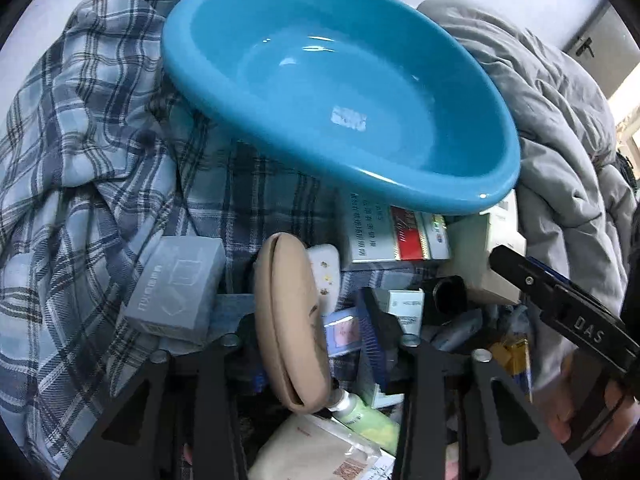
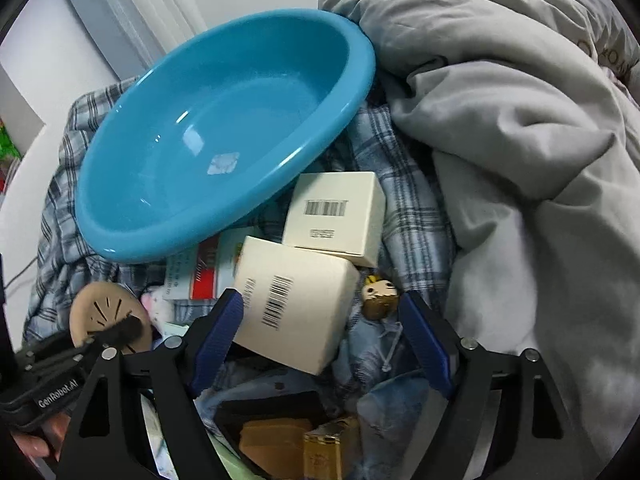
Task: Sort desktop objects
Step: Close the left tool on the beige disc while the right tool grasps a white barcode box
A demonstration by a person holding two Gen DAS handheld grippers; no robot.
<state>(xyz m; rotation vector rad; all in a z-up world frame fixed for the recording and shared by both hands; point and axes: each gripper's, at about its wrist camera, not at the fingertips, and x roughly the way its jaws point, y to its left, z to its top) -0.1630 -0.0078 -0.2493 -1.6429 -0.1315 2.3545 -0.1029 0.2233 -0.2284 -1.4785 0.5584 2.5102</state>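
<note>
Left gripper (image 1: 316,332) clenched on tan round flat pouch (image 1: 288,320), held on edge among clutter on plaid cloth (image 1: 80,140). Right gripper (image 2: 320,336) spread wide, straddling cream cardboard box with barcode (image 2: 296,304); contact unclear. Empty glossy blue plastic basin (image 2: 224,128) sits tilted just behind, against grey quilt (image 2: 500,120).

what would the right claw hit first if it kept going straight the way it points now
Most likely the nearer cream barcode box: it already lies between the open fingers of the right claw, close to the left pad. Beyond it sits a second cream box. Depth is hard to judge through the fisheye.
</note>
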